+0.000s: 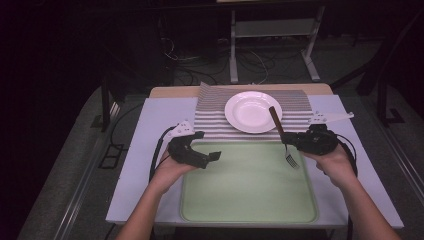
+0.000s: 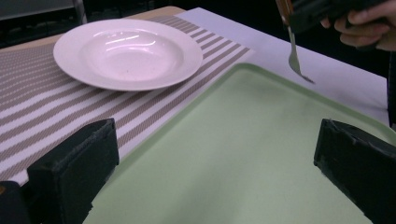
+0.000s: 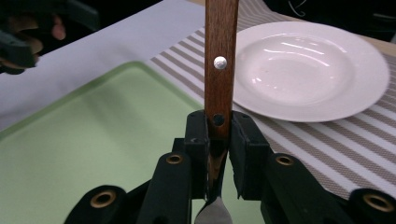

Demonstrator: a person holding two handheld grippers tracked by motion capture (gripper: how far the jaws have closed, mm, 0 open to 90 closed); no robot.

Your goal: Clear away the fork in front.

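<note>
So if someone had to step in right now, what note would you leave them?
Right gripper: shut on the fork, clamped low on its wooden handle, prongs hanging down over the green tray.
Left gripper: open, holding nothing, over the tray's left side.
White plate: bare, on the striped mat behind the tray.
Done: fork picked up.
Left: probably setting the fork down by the plate; this is a guess.

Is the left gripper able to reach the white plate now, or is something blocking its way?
Probably yes. The left gripper has open, empty jaws over the green tray, and only bare striped placemat lies between it and the white plate. The fork, held in the right gripper, is off to the other side.
</note>
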